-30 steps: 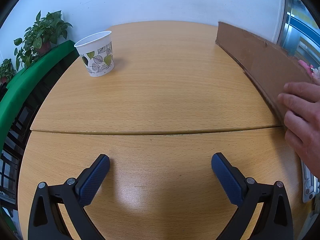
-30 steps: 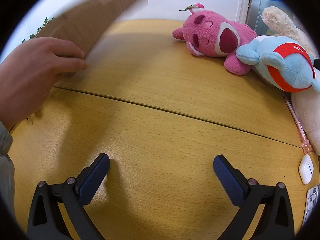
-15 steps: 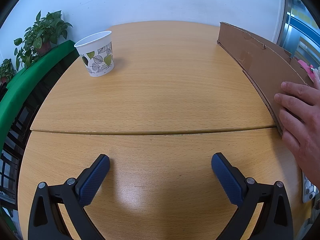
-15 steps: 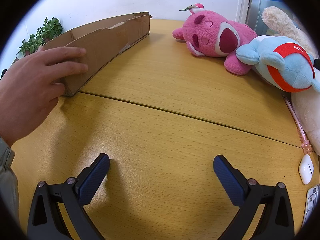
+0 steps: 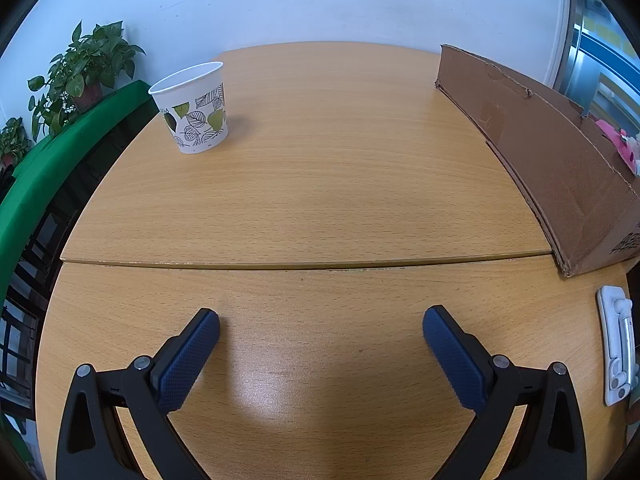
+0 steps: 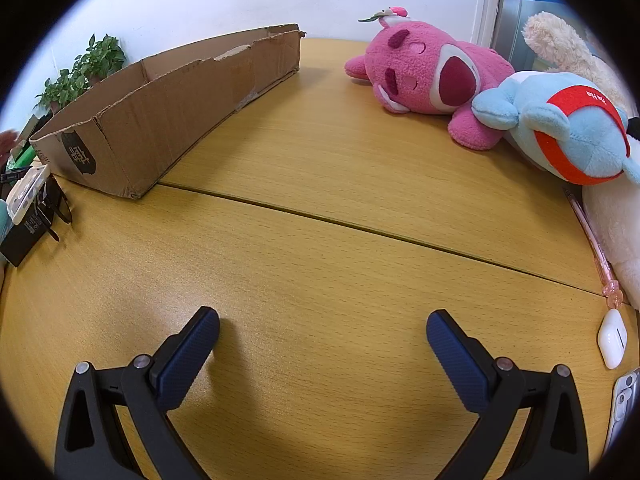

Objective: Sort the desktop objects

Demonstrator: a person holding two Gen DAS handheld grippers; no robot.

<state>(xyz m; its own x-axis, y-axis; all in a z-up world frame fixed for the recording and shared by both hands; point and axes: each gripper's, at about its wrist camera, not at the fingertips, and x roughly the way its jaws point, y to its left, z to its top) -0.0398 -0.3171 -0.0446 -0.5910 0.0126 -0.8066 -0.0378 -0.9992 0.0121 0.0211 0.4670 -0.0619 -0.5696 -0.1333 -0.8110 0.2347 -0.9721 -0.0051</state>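
A long shallow cardboard box (image 5: pixel 552 152) lies on the wooden table at the right of the left wrist view and at the left of the right wrist view (image 6: pixel 168 108). A paper cup (image 5: pixel 194 114) with a leaf print stands far left. A pink plush (image 6: pixel 424 76) and a blue plush (image 6: pixel 568 136) lie at the far right. A pink pen (image 6: pixel 592 240) and a white earbud case (image 6: pixel 611 338) lie near the right edge. My left gripper (image 5: pixel 320 340) is open and empty over the table. My right gripper (image 6: pixel 322 340) is open and empty too.
A white device (image 5: pixel 618 344) lies right of the left gripper. Black glasses and a black box (image 6: pixel 36 212) sit by the cardboard box's near end. Potted plants (image 5: pixel 80 76) and a green ledge stand past the table's left edge. A cream plush (image 6: pixel 560 48) lies behind the blue one.
The bare hand that held the cardboard box's near end has let go and left both views. The box now rests flat on the table. Both grippers have stayed still.
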